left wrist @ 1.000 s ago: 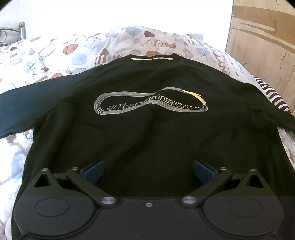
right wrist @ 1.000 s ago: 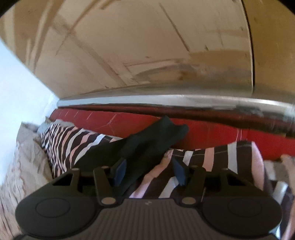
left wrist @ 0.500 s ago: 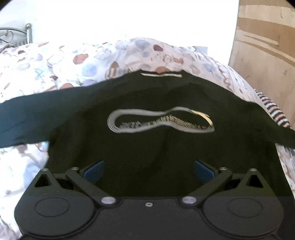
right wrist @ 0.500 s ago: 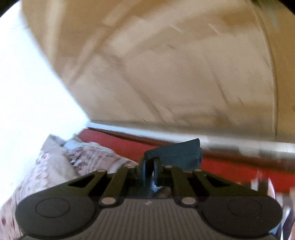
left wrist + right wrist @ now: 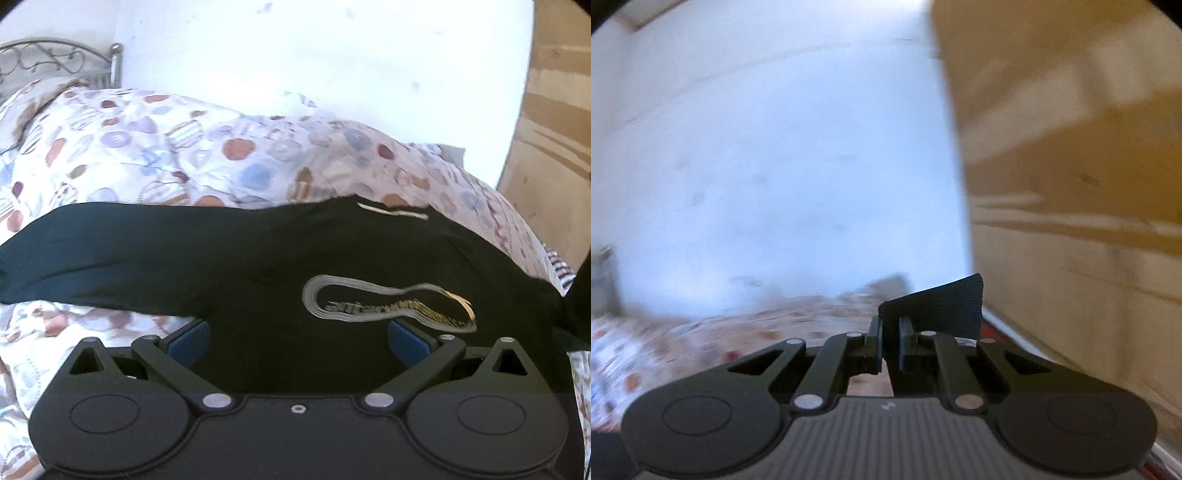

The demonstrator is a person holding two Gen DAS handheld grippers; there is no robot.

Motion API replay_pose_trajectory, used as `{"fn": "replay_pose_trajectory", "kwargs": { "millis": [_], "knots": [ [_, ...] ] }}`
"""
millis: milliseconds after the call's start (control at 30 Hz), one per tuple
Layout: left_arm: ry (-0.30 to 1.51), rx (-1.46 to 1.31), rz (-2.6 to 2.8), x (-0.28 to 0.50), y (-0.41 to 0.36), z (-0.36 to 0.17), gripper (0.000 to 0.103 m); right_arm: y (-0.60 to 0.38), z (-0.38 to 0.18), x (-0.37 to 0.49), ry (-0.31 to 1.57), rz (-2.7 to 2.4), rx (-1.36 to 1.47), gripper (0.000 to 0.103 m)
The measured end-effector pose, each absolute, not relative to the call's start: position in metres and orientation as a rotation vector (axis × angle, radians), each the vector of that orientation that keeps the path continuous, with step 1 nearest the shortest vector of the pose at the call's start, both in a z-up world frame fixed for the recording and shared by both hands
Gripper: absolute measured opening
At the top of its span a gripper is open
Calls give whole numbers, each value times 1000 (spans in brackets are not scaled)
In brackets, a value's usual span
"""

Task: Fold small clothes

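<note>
A dark long-sleeved shirt (image 5: 332, 266) with a pale looped print (image 5: 388, 302) on its chest is spread face up over a bed (image 5: 147, 155) covered in a quilt patterned with coloured rounds. In the left wrist view its neckline, marked by a thin cream strip (image 5: 393, 212), is turned toward the far side of the bed, and one sleeve (image 5: 92, 258) is stretched out flat toward the left edge of the picture. At the right edge of the same view the other side of the shirt is seen drawn upward off the bed.

The left tongs (image 5: 297, 338) are held above the lower part of the shirt with the jaws spread wide; the blue pads (image 5: 188, 338) are seen on either side of the dark cloth, and no pinch on it is shown. The hem is hidden behind the tool body.

In the right wrist view, which is blurred, the cuff (image 5: 942, 308) of the other sleeve is pinched between the pressed-together right tongs (image 5: 890, 341). The jaws have just been closing, and the cloth is clamped between them; the ribbed cuff end is seen sticking out past the pads, upward and to the right.

Behind the bed a white wall (image 5: 314, 55) is visible, a metal bed frame (image 5: 55, 59) at the far left, and a wooden panel (image 5: 1071, 147) along the right.
</note>
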State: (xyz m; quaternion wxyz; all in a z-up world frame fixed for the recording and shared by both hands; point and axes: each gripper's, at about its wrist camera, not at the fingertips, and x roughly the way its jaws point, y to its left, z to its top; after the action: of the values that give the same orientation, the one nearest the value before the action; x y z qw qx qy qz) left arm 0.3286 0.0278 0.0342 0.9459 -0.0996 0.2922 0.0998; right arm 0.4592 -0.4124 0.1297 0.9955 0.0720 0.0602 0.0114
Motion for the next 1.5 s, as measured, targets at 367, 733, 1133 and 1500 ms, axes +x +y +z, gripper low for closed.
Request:
{"fn": "replay_pose_trajectory", "kwargs": {
  "millis": [367,733,1133,1500],
  "knots": [
    [574,-281,292,305,80,34,102,-205,82,440,177,317,-179,9],
    [583,-337,336,293,111,17,102,-57,-34,337,251,498,-699,9],
    [569,-393,241,312,100,5,103,-78,-55,266,290,676,-729,70],
    [659,-278,212,344,57,-25,96,-238,-5,338,445,348,-187,96]
  ]
}}
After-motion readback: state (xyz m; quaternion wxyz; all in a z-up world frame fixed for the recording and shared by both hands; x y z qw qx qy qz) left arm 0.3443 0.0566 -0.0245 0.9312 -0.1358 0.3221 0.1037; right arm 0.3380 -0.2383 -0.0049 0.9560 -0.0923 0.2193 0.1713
